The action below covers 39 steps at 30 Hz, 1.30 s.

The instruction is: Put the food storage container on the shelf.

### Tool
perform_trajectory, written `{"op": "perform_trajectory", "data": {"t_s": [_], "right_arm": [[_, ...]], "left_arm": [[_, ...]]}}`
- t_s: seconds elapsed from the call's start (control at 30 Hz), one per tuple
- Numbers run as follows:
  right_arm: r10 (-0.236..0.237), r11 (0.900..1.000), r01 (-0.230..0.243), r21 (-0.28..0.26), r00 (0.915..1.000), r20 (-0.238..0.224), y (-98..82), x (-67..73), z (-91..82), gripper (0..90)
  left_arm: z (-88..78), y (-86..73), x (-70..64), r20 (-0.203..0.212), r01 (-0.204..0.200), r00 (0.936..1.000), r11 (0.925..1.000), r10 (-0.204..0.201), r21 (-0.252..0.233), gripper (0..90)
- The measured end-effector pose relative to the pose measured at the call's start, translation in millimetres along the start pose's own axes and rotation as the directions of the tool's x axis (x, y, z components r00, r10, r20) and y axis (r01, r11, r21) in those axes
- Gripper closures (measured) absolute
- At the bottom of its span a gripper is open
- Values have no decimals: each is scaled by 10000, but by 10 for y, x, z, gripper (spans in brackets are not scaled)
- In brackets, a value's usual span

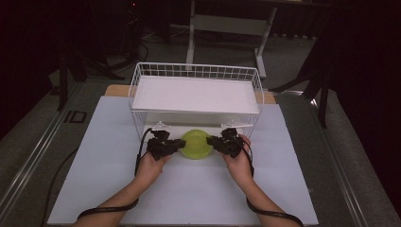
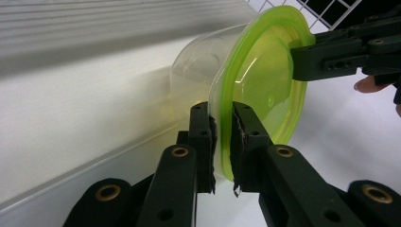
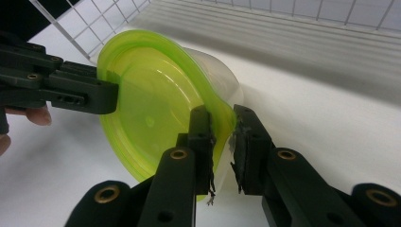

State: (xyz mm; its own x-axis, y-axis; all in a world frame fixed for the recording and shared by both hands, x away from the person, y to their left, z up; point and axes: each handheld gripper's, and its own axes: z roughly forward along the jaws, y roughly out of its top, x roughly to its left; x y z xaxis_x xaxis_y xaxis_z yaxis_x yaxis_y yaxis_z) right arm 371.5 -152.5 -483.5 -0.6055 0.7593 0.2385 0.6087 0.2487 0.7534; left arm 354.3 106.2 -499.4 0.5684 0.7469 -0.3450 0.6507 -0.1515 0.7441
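Note:
A clear round tub with a lime-green lid (image 1: 196, 144) sits at the front opening of the white wire rack (image 1: 196, 71), low over the table. My left gripper (image 1: 181, 143) is shut on the lid's left rim. My right gripper (image 1: 212, 141) is shut on the right rim. In the left gripper view the tub (image 2: 265, 80) appears tipped on its side, its rim pinched between my left gripper (image 2: 222, 120); the right gripper (image 2: 331, 54) clamps the far edge. The right gripper view mirrors this: the tub (image 3: 151, 104), my right gripper (image 3: 222, 125) on the near rim, the left gripper (image 3: 71, 90) opposite.
The rack has a white upper shelf (image 1: 196, 94) with a low space beneath it, just behind the tub. A white mat (image 1: 189, 194) covers the table in front. Cables trail from both grippers along the forearms. Dark floor and a desk frame (image 1: 227, 23) lie beyond.

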Motion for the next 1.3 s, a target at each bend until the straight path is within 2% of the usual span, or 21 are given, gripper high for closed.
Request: {"op": "perform_trajectory", "data": {"t_s": [0.27,0.4,0.53,0.7,0.8,0.93,1.03,1.2,1.3], "right_arm": [[29,9998,-29,-212,10000,33,36,3,31,790],[67,9993,-69,-381,10000,-70,46,-25,42,787],[13,9983,-15,-582,10000,-30,57,-39,58,777],[-290,9961,323,-822,9987,418,101,-38,93,749],[-374,9937,456,-1021,9960,809,119,-42,132,679],[-576,9891,736,-1278,9905,1246,97,-54,173,603],[-771,9837,995,-1498,9858,1489,56,-55,204,568],[-535,9801,857,-1790,9827,1774,38,-58,244,527],[-572,9777,965,-1867,9771,2051,47,-44,264,511]], "left_arm": [[22,-2,72,74,63,10000,9993,-61,-357,795],[31,-22,97,163,-260,9995,9971,273,-717,780],[38,-26,104,-30,-648,9979,9922,649,-1062,754],[60,8,141,-100,-661,9978,9878,653,-1413,718],[79,31,170,-166,-548,9985,9859,529,-1581,696],[107,50,174,-597,-607,9969,9818,507,-1798,645],[131,54,168,-898,-900,9933,9754,732,-2012,608],[174,79,193,-1099,-951,9913,9702,720,-2227,592],[195,102,190,-1299,-1076,9883,9696,803,-2197,576]]}}
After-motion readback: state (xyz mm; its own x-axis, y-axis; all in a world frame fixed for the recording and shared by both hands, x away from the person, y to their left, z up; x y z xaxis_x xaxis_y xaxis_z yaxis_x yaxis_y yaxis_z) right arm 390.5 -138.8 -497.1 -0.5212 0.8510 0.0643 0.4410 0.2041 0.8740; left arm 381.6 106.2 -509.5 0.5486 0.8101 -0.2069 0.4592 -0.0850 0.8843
